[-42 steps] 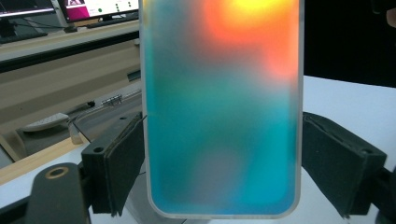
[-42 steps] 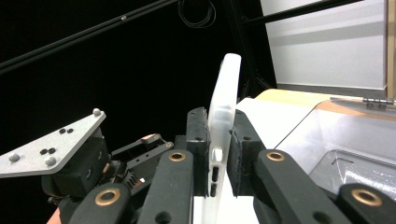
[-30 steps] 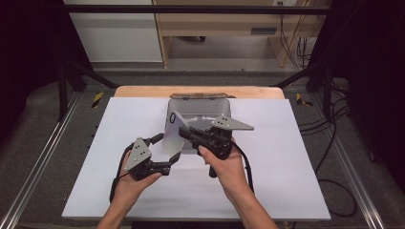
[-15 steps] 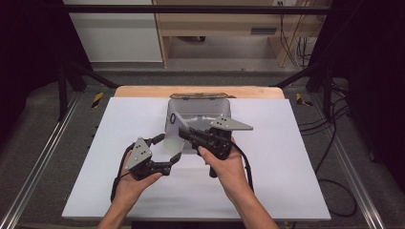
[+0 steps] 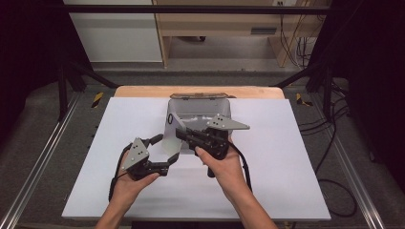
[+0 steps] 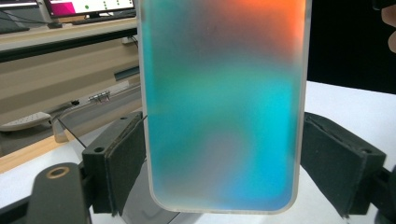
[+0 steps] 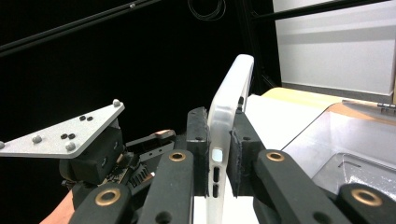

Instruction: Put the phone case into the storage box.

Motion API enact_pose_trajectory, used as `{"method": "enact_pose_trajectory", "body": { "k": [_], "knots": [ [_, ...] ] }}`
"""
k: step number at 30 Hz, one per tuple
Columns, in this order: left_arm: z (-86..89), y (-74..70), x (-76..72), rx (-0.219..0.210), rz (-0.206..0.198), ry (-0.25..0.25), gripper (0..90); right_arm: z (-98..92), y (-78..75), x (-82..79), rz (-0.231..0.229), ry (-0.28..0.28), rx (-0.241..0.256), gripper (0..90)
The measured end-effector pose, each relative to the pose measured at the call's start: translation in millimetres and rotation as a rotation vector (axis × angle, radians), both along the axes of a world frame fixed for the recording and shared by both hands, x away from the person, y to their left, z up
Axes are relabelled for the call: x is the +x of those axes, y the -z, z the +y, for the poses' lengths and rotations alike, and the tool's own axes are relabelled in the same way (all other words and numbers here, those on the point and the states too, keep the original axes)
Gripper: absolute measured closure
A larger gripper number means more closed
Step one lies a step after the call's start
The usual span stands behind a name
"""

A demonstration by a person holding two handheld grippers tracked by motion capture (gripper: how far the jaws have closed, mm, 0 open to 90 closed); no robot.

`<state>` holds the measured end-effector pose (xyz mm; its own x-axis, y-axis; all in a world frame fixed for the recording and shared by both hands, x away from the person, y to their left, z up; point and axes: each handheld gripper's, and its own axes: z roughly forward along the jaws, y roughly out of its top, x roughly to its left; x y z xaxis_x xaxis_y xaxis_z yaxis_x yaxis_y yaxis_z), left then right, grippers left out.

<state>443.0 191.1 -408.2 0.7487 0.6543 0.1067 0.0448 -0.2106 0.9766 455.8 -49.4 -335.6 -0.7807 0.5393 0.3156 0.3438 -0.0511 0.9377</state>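
The right gripper (image 7: 218,172) is clamped on a frosted translucent phone case (image 7: 229,121), its two padded jaws pressed against the case's front and back faces near one end, where the port cut-outs on the edge show between the pads. In the high view the right gripper (image 5: 184,135) holds the case (image 5: 172,136) tilted up above the white table mat (image 5: 286,157), just in front of an open grey metal box (image 5: 200,109) whose lid lies back toward the far edge of the table. The left gripper (image 6: 219,163) stands wide open: in its own view the case (image 6: 224,102) rises between the two black jaws, with a clear gap to the right pad and a narrow one, or perhaps a light touch, at the left pad; I cannot tell which. The case surface there shows blurred teal and orange colours through its frosted skin. In the high view the left gripper (image 5: 165,167) sits low and to the left of the case, held in the person's left hand (image 5: 129,183), while the right hand (image 5: 222,164) grips the other tool behind it. From the right gripper view the left gripper's grey three-cornered plate (image 7: 65,133) shows just beyond the case. Nothing lies between the case and the box. No brand, label or readable writing appears on the case or the box.
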Motion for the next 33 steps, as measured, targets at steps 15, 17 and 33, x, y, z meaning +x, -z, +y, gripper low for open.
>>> {"method": "enact_pose_trajectory", "body": {
  "k": [15, 17, 33],
  "knots": [
    [-0.5, 0.0, -7.5, -0.003, -0.045, 0.012, 43.2, 0.7, -3.7, 0.0, -0.006, 0.005, -0.047, 81.4],
    [0.1, -1.0, -8.4, -0.014, -0.047, 0.004, 41.7, 1.4, -5.6, -0.4, -0.002, 0.01, -0.042, 81.4],
    [-10.5, -9.9, -22.7, 0.015, -0.132, -0.112, 11.0, 1.5, -17.4, 3.2, 0.017, 0.067, -0.023, 81.5]
  ]
}}
